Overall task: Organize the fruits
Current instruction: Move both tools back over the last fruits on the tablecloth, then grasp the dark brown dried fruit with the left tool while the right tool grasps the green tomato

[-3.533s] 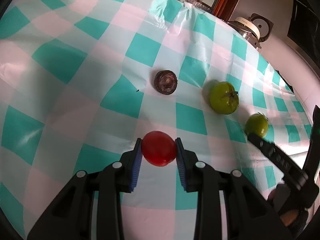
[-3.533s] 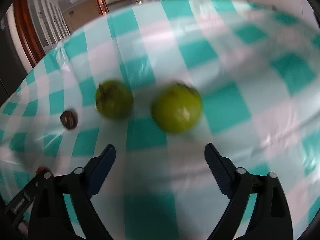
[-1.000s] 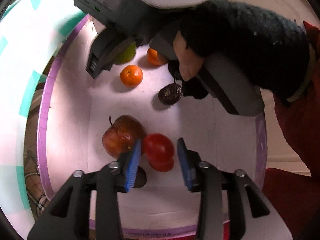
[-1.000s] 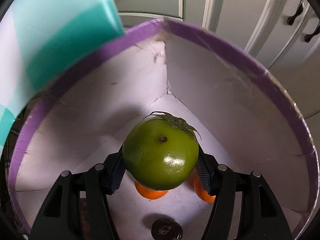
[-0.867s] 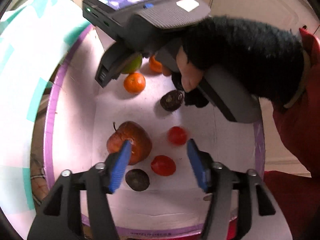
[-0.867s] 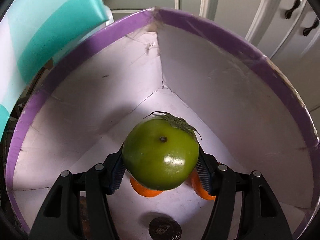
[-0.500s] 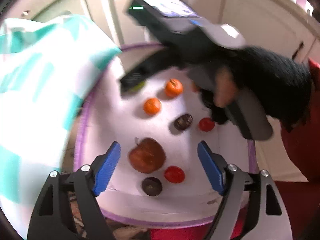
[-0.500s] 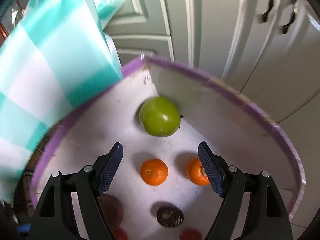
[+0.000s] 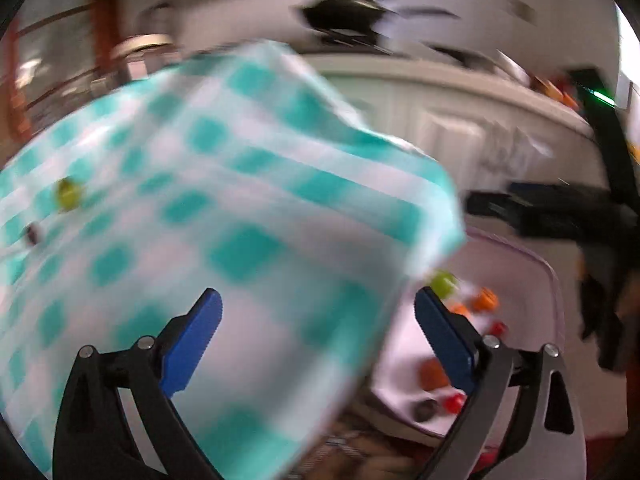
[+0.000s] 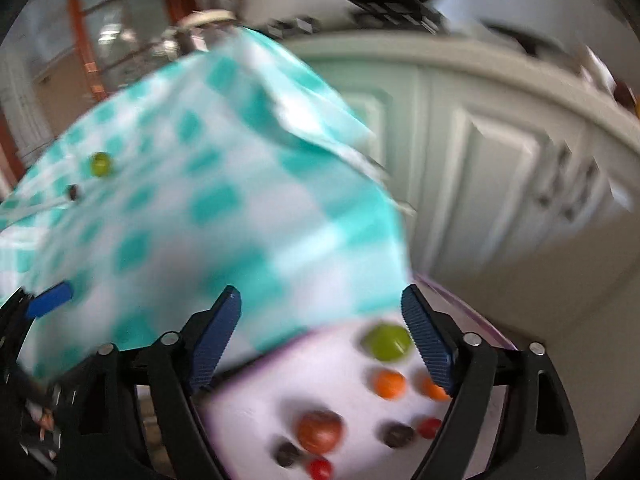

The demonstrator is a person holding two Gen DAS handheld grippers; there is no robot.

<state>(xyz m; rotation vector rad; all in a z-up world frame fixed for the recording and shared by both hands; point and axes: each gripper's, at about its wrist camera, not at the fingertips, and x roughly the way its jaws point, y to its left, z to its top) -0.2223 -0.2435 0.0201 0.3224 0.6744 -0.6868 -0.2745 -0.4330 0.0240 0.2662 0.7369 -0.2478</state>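
Both drops are complete. The left gripper (image 9: 316,332) and right gripper (image 10: 320,336) are empty, jaws opening, and have lifted clear of the purple-rimmed white box (image 10: 256,380). The large green tomato (image 10: 387,342) released from the right gripper now lies in the box at 12 o'clock of 2 small oranges (image 10: 389,384). 1 small green fruit (image 10: 100,164) and 1 dark round fruit (image 10: 73,191) remain at 10 o'clock on the teal-checked tablecloth (image 10: 224,216); collect these next.

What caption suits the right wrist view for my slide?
Right gripper opening, empty, above the purple-rimmed box of fruit beside the checked tablecloth.
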